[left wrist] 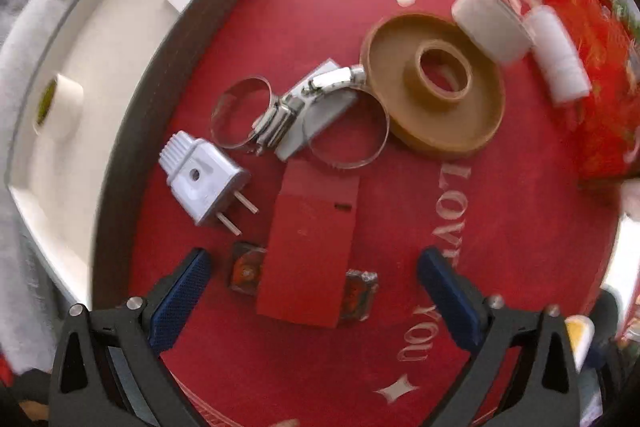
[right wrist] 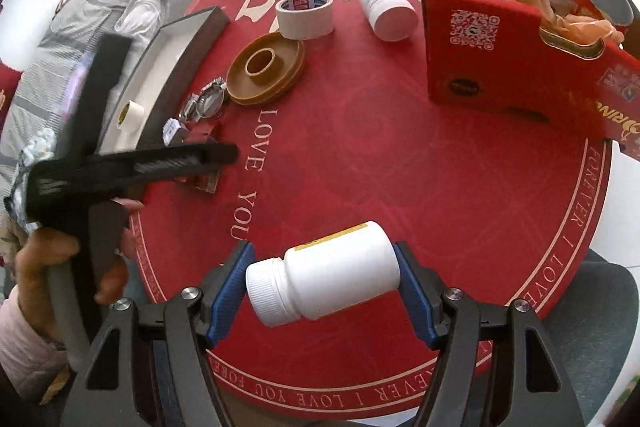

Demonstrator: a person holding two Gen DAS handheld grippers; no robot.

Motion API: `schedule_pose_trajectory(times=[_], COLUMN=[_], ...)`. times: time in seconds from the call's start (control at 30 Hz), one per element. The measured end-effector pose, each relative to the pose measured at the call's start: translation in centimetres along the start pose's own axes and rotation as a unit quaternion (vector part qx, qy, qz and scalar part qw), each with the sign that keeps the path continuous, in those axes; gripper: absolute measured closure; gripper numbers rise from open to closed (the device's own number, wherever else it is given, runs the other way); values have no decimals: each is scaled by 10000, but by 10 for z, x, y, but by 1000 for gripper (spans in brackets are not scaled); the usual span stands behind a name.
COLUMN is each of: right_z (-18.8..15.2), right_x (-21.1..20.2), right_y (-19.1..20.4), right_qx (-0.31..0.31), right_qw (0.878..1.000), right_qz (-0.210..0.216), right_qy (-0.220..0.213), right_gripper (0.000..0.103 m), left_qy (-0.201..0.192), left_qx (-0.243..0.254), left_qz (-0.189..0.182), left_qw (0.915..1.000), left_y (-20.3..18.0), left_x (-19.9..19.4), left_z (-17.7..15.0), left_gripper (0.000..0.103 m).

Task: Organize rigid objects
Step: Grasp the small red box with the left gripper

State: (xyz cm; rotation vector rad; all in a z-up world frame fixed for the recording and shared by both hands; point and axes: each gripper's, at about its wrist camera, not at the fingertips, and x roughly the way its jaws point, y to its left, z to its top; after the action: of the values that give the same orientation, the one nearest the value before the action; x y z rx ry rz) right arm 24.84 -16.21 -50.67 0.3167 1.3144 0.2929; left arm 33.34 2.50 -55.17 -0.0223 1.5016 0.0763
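My right tongs (right wrist: 324, 287) clamp a white plastic pill bottle (right wrist: 328, 275) lying sideways above the red round desk (right wrist: 400, 155). My left tongs (left wrist: 312, 279) gape wide around a red cardboard piece (left wrist: 310, 251) that hides most of two small glassy squares (left wrist: 245, 269). Beyond lie a white two-pin plug (left wrist: 202, 183), steel hose clamps (left wrist: 280, 115) and a tan plastic disc (left wrist: 434, 87). The far white rolls (left wrist: 492, 23) are blurred.
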Motion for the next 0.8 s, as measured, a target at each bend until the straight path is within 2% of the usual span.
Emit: schedule_pose_trajectory(times=[0.07,0.17,0.2,0.23,0.27,0.4,0.6,0.77,0.8], right_z=[0,-1,-2,-2,-3,-6,-8,-11,-12], right_x=[-1,-2,-3,-5,-7,-14,-20,-22,-24], right_y=[0,0,-1,-2,-4,-6,-4,5,6], right_qx=[-6,29,55,84,128,205,228,127,117], right_qw=[10000,9999,9998,9998,9996,9991,9989,9989,9988], right_qz=[65,148,158,170,193,233,214,188,179], right_qy=[-10,-38,-63,-91,-132,-274,-351,-419,-430], right_gripper=[32,32,32,32,32,32,32,32,32], left_qy=[20,-177,-254,-398,-445,-405,-621,-793,-822], left_qx=[-14,289,345,451,540,590,699,752,729], left_qz=[-23,-75,-79,-92,-135,-364,-645,-559,-527], left_qw=[10000,9994,9990,9981,9975,9968,9935,9924,9926], left_y=[2,-3,-5,-7,-9,3,23,27,28], left_x=[0,-9,-12,-17,-19,-24,-48,-64,-65], left_z=[2,3,3,3,2,-5,-45,-83,-83], left_gripper=[1,21,37,61,66,66,66,66,66])
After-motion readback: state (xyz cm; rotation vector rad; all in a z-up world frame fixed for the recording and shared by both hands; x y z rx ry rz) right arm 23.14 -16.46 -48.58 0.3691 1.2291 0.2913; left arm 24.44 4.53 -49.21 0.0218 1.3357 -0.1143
